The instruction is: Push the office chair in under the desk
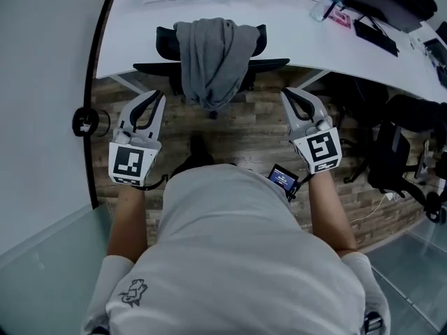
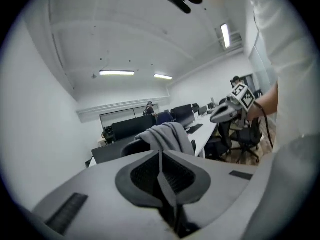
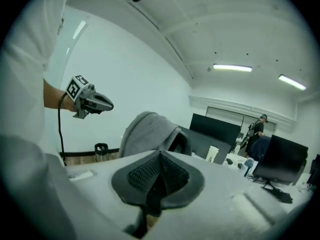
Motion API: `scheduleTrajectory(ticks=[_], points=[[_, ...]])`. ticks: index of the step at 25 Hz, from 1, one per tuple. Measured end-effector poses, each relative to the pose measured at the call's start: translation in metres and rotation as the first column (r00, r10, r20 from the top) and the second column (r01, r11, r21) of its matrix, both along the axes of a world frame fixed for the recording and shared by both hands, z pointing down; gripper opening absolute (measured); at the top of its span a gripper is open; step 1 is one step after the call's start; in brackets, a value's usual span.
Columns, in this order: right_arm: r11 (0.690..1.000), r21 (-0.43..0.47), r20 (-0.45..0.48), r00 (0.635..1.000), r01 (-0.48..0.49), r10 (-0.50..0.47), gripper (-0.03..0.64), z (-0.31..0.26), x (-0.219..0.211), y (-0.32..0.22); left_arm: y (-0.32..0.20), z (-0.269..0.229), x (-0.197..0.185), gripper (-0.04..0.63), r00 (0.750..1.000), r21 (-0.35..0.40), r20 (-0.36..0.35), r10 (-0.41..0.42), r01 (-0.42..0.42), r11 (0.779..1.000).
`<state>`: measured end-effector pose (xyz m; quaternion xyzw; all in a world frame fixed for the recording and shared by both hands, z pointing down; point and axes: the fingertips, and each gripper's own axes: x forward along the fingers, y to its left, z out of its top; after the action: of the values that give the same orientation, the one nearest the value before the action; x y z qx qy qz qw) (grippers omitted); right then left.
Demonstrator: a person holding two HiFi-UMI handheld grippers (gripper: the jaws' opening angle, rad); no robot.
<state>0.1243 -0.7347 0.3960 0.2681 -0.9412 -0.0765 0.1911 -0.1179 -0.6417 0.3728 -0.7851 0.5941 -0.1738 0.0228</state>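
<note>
Floor of brown planks [image 1: 244, 135] lies open below black office chair [image 1: 166, 42] at white bench [image 1: 314, 44] edge; left hand-held gripper [image 1: 155, 96], right hand-held gripper [image 1: 288, 95] closed, empty.

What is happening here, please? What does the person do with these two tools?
A person holds a gripper in each hand, facing a chair with a grey garment hung over its back. The chair stands pushed in against the white desk, its seat under the top. The left gripper and the right gripper are both shut and empty, held apart from the chair and touching nothing. The push looks done.
</note>
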Motion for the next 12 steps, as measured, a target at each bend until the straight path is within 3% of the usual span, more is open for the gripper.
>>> scheduleTrajectory(ticks=[4,12], points=[[1.0,0.003,0.059,0.998,0.027,-0.027,0.003,-0.011,0.002,0.034,0.02,-0.014,0.029,-0.002,0.981,0.019,-0.196,-0.016,0.02,1.0],[0.996,-0.014,0.065,0.994,0.086,-0.085,0.003,-0.005,0.008,0.079,0.058,0.001,0.07,-0.002,0.986,-0.001,-0.166,0.014,-0.014,1.0]])
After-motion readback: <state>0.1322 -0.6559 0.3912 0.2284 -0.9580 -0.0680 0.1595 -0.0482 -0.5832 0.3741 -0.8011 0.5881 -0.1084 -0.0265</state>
